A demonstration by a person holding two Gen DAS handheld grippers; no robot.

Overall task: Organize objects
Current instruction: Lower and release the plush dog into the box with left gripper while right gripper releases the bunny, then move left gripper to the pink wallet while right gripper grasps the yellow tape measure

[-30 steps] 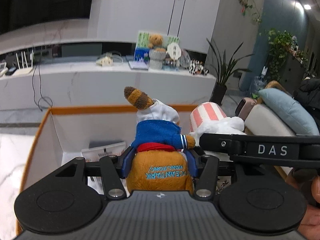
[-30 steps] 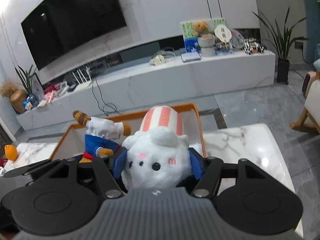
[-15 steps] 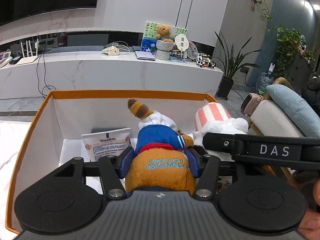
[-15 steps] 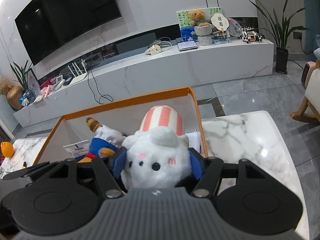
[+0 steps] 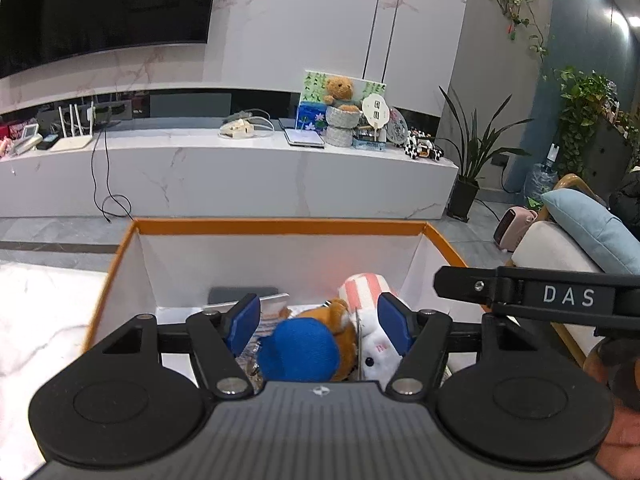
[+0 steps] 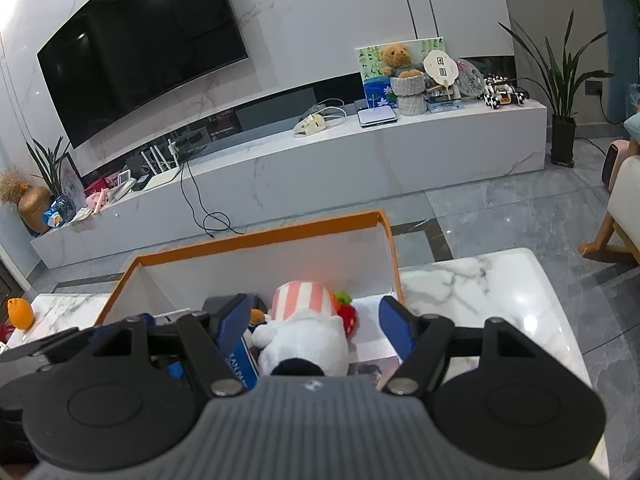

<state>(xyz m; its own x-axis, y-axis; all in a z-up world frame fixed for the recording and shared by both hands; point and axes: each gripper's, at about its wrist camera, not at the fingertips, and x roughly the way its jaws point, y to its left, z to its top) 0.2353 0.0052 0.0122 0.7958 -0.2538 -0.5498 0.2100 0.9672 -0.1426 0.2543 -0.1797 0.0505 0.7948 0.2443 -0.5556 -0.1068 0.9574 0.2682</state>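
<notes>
A brown plush in a blue outfit (image 5: 300, 350) lies on the floor of the orange-rimmed white box (image 5: 280, 226). My left gripper (image 5: 319, 324) hovers over it with jaws opening, and the blue pads (image 5: 244, 322) stand clear of the toy. Beside it lies a white plush with a pink-striped hat (image 6: 304, 340). My right gripper (image 6: 313, 327) is above that one, jaws also opening, and a gap shows at the right pad (image 6: 394, 328). Neither toy is gripped.
The box (image 6: 260, 236) also holds a red strawberry toy (image 6: 348, 316), a dark flat item (image 5: 244, 294) and a printed packet. It stands on a marble table (image 6: 480, 280) with an orange object (image 6: 20, 312) at the left. A black bar marked DAS (image 5: 560, 296) crosses the right of the left wrist view.
Both pairs of jaws have spread. The brown plush and the white plush have slipped out of them and dropped onto the box floor.
</notes>
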